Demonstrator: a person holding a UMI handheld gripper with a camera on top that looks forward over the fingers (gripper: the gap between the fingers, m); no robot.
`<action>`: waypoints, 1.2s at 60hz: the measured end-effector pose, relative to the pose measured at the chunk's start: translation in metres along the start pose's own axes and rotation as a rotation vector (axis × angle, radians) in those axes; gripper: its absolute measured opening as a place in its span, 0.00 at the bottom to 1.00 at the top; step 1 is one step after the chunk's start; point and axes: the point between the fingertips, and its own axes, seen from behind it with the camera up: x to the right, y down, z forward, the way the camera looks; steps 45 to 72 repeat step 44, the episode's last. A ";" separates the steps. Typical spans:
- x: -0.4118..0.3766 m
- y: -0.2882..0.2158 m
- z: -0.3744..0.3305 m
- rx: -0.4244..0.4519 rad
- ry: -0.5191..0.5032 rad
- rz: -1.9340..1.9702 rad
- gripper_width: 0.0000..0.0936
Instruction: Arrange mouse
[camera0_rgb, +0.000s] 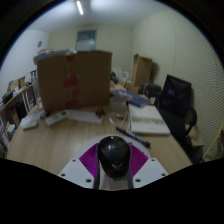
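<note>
The gripper (113, 172) clasps a dark, rounded, glossy mouse (113, 153), its purple pads (92, 160) pressed to both sides, above a wooden table (60, 140). Beyond stand a large cardboard box (73, 80), then an open notebook (148, 121) and a black chair (178, 98) under white walls.
</note>
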 end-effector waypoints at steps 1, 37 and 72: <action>0.001 0.009 0.004 -0.019 -0.005 0.004 0.40; -0.010 0.030 -0.077 -0.110 -0.010 0.089 0.90; -0.026 0.029 -0.142 -0.100 -0.002 0.117 0.90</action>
